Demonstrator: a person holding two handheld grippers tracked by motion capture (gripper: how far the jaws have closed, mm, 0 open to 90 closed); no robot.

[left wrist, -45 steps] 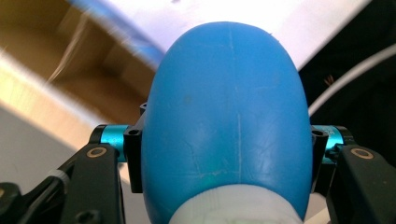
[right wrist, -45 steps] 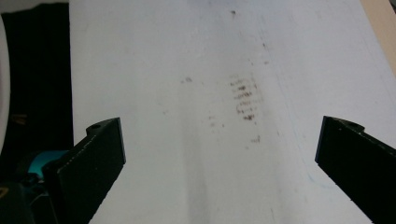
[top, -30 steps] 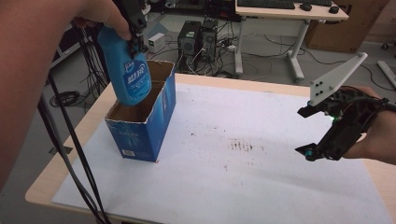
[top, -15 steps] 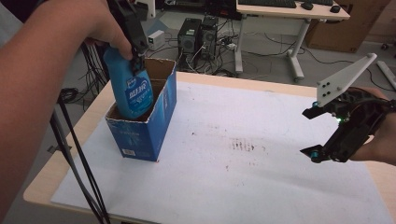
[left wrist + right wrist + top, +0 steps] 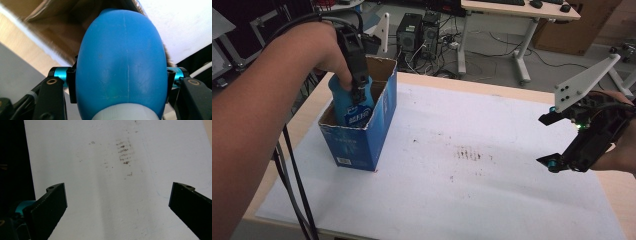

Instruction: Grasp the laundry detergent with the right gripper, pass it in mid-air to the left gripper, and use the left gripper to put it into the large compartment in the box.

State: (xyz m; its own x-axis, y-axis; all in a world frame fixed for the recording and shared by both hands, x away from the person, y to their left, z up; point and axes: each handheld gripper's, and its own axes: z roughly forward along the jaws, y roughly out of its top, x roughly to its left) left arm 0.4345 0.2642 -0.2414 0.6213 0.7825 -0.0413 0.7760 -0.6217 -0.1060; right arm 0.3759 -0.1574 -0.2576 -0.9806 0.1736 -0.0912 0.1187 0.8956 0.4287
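A blue plastic bottle [image 5: 352, 107] with a white label stands partly down inside an open blue cardboard box [image 5: 367, 135] at the table's left. My left gripper [image 5: 357, 92] points down into the box and is shut on the bottle's upper part. In the left gripper view the bottle [image 5: 122, 65] sits wedged between the two black jaws, with the box's brown inside [image 5: 57, 27] beyond it. My right gripper [image 5: 557, 142] hovers at the table's right edge, open and empty. Its two jaws stand wide apart over the white sheet [image 5: 105, 195] in the right gripper view.
A white sheet [image 5: 472, 180] covers most of the wooden table [image 5: 309, 107] and bears a patch of brown marks [image 5: 469, 154]. Black cables [image 5: 292, 185] hang off the left edge. Desks and computer towers [image 5: 412, 30] stand behind the table.
My left gripper has gone down with the bottle, which now sits partly inside the box instead of above it. The right gripper has stayed in place.
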